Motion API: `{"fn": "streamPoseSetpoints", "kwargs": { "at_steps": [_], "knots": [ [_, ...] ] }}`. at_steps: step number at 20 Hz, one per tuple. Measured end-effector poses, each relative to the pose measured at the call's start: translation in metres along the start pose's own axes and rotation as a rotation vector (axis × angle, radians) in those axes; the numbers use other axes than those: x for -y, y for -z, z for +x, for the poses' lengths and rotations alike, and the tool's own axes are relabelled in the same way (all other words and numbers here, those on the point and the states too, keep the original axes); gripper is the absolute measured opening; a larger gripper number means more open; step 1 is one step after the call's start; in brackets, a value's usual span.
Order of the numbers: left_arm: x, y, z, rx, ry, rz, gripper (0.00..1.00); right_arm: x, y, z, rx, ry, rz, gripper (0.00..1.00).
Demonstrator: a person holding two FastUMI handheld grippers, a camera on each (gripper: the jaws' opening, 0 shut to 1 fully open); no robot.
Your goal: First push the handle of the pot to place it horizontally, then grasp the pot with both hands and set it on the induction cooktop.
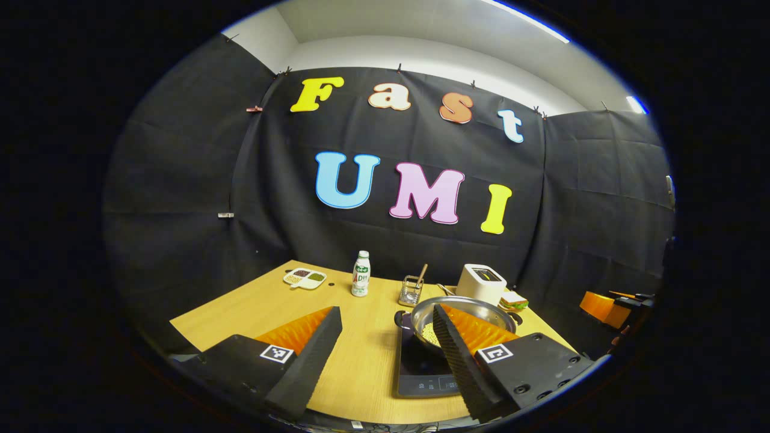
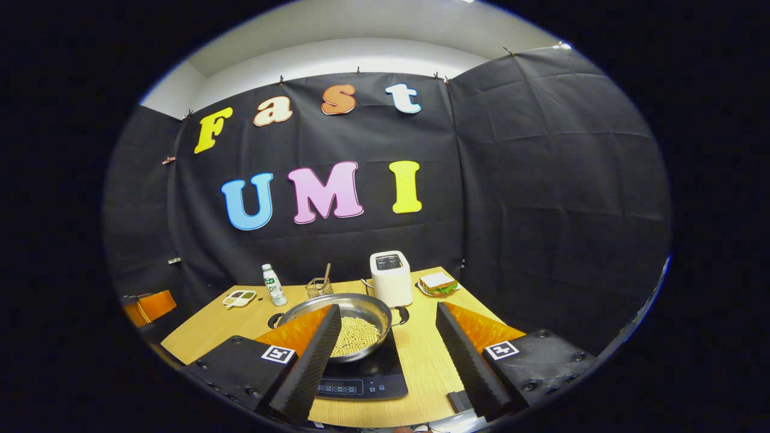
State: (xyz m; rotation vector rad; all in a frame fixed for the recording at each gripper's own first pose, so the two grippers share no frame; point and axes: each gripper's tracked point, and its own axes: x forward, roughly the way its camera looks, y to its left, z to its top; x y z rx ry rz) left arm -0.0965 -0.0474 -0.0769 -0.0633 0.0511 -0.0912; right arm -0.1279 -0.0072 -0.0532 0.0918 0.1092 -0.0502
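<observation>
Our pot of beans sits on the cooktop. Our left gripper and right gripper are wide open, holding nothing. A bump could spill beans.

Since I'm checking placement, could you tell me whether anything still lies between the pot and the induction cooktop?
Nothing visible does. The pot, holding pale beans, already sits on the induction cooktop; both hand-held grippers, left and right, are open and off it.

light: bright ceiling strips | focus: sharp | shadows: soft | edges: strong fisheye bending
</observation>
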Motion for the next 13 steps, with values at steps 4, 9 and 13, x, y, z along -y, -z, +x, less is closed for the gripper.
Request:
{"fn": "streamPoseSetpoints", "kwargs": {
  "at_steps": [4,9,13],
  "knots": [
    [0.008,0.004,-0.005,-0.022,0.022,0.019,0.95,-0.015,0.011,-0.005,-0.016,-0.046,-0.039,0.98],
    [0.010,0.007,-0.016,-0.022,0.024,0.046,0.95,-0.026,0.008,-0.010,-0.013,-0.075,-0.045,0.99],
    [0.011,0.007,-0.019,-0.018,0.033,0.048,0.94,-0.039,0.021,-0.021,-0.056,-0.122,-0.050,0.98]
  ]
}}
